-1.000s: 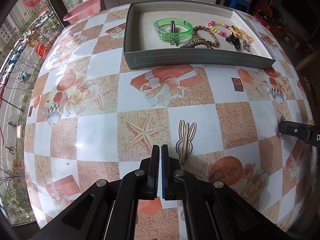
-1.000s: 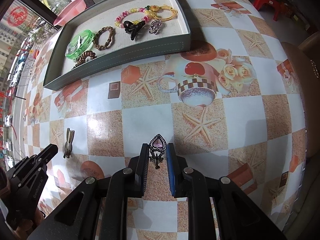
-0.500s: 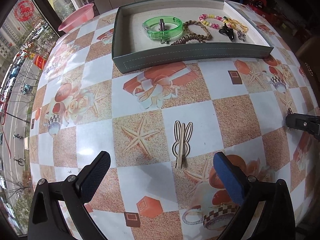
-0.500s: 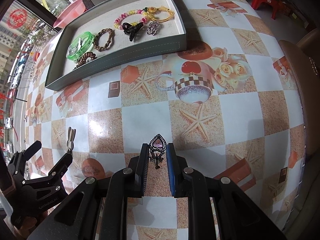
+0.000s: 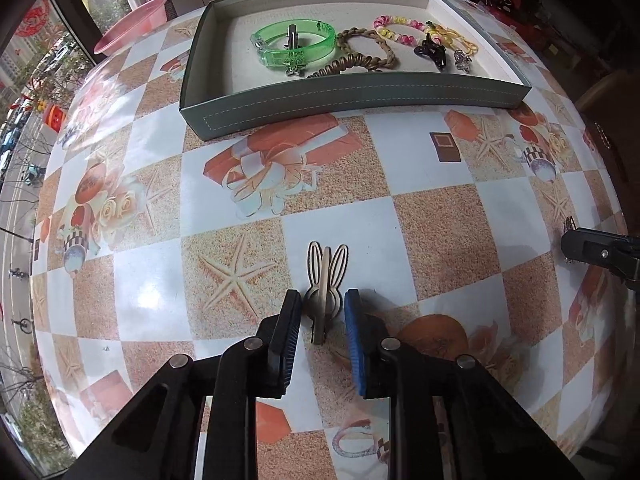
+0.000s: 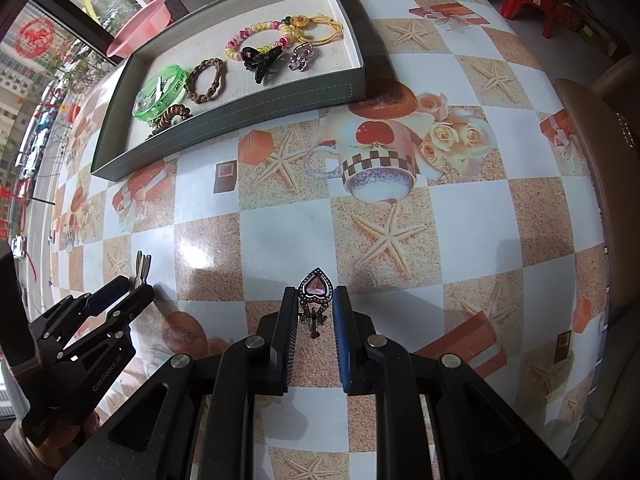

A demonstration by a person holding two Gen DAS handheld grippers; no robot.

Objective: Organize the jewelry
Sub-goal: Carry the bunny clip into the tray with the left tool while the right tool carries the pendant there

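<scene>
I read "GenRobot.AI" in pale letters on black body of left gripper [image 6: 138, 282], right wrist view, at about 8 o'clock. Green bangle [image 6: 162, 91] in tray [image 6: 224, 130], 11 o'clock, carries small dark label, too small to read. Bag lettering at 1 o'clock, left wrist view, illegible.
</scene>
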